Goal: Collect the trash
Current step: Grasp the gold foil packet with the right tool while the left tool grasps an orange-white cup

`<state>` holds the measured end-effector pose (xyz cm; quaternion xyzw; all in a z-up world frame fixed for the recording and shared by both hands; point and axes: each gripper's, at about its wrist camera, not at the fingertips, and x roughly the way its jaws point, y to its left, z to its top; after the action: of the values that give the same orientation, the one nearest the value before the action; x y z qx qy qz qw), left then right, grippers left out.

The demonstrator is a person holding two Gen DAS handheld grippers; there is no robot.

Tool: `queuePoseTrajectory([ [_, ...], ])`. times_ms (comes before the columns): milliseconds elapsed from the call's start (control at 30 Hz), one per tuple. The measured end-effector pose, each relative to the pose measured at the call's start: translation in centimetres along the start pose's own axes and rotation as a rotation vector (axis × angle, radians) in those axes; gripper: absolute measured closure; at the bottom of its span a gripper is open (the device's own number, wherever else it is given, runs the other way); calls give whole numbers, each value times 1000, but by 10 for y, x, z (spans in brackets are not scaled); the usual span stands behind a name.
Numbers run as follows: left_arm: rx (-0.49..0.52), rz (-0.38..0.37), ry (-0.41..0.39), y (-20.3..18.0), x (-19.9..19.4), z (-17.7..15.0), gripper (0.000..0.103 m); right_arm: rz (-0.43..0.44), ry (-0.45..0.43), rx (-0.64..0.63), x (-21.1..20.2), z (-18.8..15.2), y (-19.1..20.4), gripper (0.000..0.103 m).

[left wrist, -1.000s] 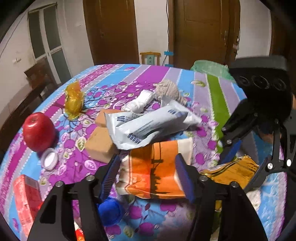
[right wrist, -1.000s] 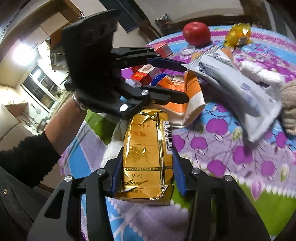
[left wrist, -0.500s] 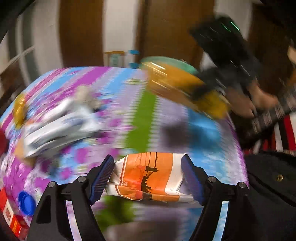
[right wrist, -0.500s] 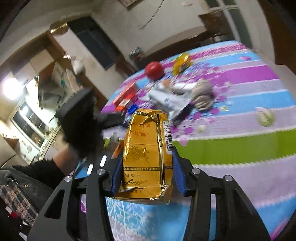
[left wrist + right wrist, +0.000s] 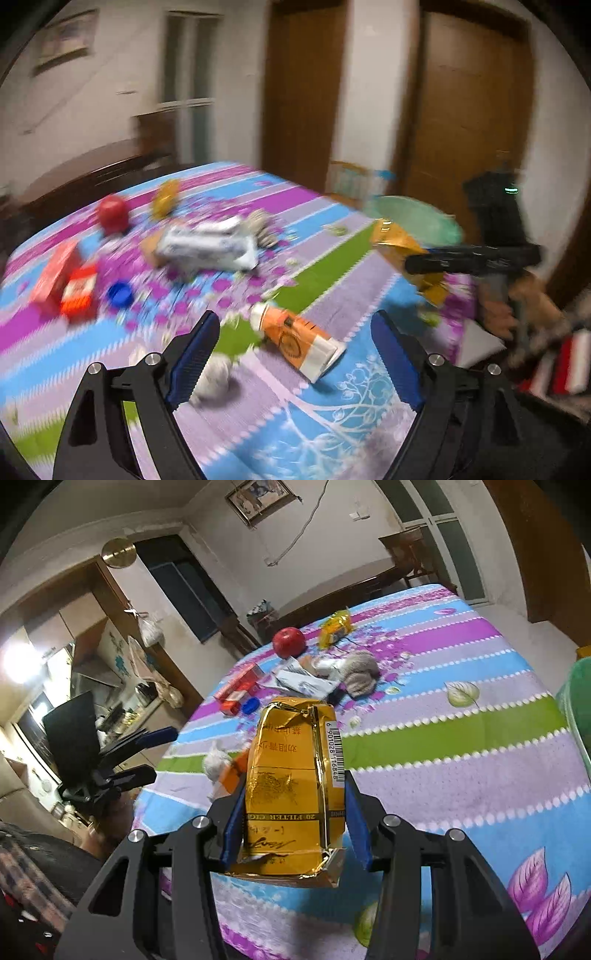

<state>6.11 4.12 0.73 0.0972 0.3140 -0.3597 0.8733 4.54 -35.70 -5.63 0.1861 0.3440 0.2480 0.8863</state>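
Fingers of the left gripper (image 5: 295, 354) spread wide above the table (image 5: 332, 424), gripping nothing; an orange wrapper (image 5: 295, 332) lies between them at 12 o'clock. Right gripper (image 5: 295, 827), held level over the table, clamps a gold packet (image 5: 295, 786), a green bin (image 5: 576, 701) at 3 o'clock.

The worktop (image 5: 461, 738) wears a striped, flowered cloth. On it lie a red apple (image 5: 289, 641), a yellow wrapper (image 5: 335, 626), a white packet (image 5: 303, 681), a grey wad (image 5: 360, 672), red boxes (image 5: 238, 688), a blue cap (image 5: 250, 704), an orange-and-white wrapper (image 5: 299, 338) and a crumpled white ball (image 5: 216, 374).
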Motion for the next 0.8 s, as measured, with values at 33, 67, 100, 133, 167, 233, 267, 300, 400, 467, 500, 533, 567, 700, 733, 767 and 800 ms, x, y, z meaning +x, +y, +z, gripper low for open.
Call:
queuePoseTrajectory([
  [33,-7,46,14,-11,6,-5,22,-4,-1,-4,-2,-3,0,57],
  [67,-13,121,33,-26,16,-10,23,-17,-4,-18,-2,-7,1,57],
  [100,-10,165,39,-32,22,-13,24,-24,-3,-30,-3,-10,2,57],
  [133,-1,217,39,-40,28,-16,27,-22,0,-36,-3,-12,1,57],
  [167,0,267,41,-44,35,-22,29,-18,3,-44,-3,-15,2,57],
  [233,-39,315,79,-45,53,-24,41,-24,0,-54,-6,-20,1,57],
  [267,-66,322,98,-42,60,-27,45,-24,-6,-54,-9,-21,0,57],
  [300,-90,329,120,-38,69,-28,54,-22,-12,-50,-11,-23,-1,57],
  [400,-158,327,157,-26,86,-35,72,-30,-34,-28,-19,-27,-7,57],
  [467,-164,324,150,-28,85,-35,90,-34,-41,-18,-22,-29,-10,57],
  [500,-164,329,143,-30,84,-34,97,-37,-43,-16,-22,-29,-11,57],
  [533,-166,327,137,-31,83,-33,97,-40,-45,-14,-21,-29,-12,57],
  [567,-165,339,126,-33,81,-29,97,-43,-47,-14,-22,-29,-12,57],
  [700,-104,410,83,-51,77,-4,97,-68,-63,-24,-24,-23,-12,57],
  [733,-84,418,71,-56,78,5,97,-80,-70,-29,-26,-21,-13,57],
  [767,-72,422,65,-60,78,11,97,-97,-81,-38,-30,-17,-14,57],
  [800,-53,429,53,-67,80,21,97,-113,-94,-44,-34,-13,-15,57],
])
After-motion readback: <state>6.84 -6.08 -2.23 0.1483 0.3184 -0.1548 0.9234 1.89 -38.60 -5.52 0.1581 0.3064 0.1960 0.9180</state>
